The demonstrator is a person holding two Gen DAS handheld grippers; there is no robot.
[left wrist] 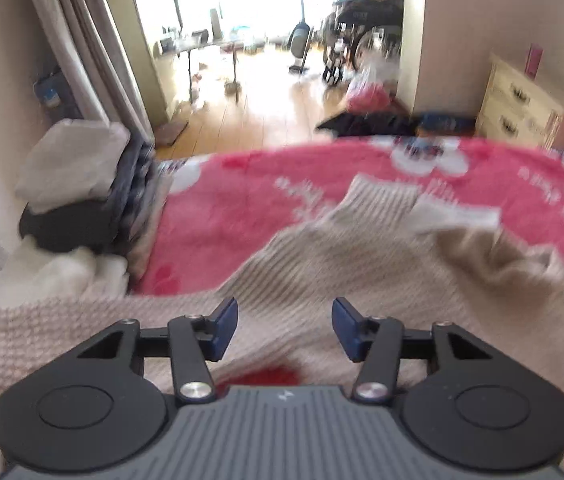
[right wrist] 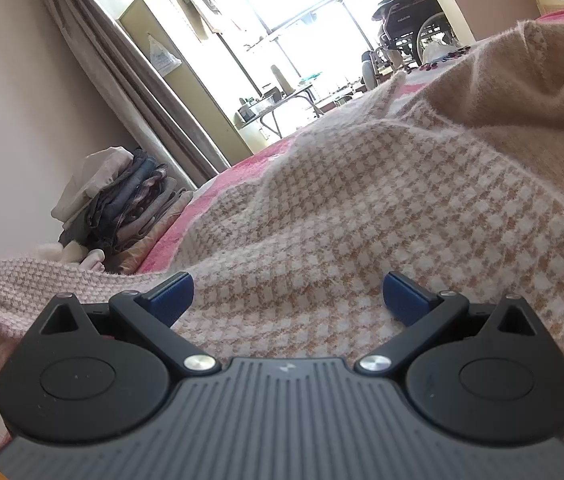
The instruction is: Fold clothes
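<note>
Item: a beige and cream knitted sweater with a small check weave and ribbed cuffs (left wrist: 322, 264), lying spread and rumpled across the bed, its sleeves reaching out toward the far side in the left wrist view. It is looking soft, limp and fairly thick, so it is likely draping and sagging wherever it is lifted, light enough for one hand, with a fuzzy surface that should be giving the pads good purchase. Best hold, by my judgement: a hem edge, a shoulder seam or a ribbed cuff, pinching a single layer, not a bunched fold.

Left gripper (left wrist: 284, 326): hovering over the knit, fingers standing apart, nothing between them. The view is blurring.

Right gripper (right wrist: 287, 298): sitting low and close over the checked fabric, fingers spread wide, clamping nothing.

Surface: a bed covered by a pink blanket with white flower print (left wrist: 242, 200), soft and yielding.

Room: a stack of folded clothes (right wrist: 122, 200) is resting at the bed's edge by grey curtains (left wrist: 78, 40); a cream chest of drawers (left wrist: 522, 108), a wooden floor (left wrist: 250, 116) and a wheelchair (right wrist: 410, 20) are showing beyond.
</note>
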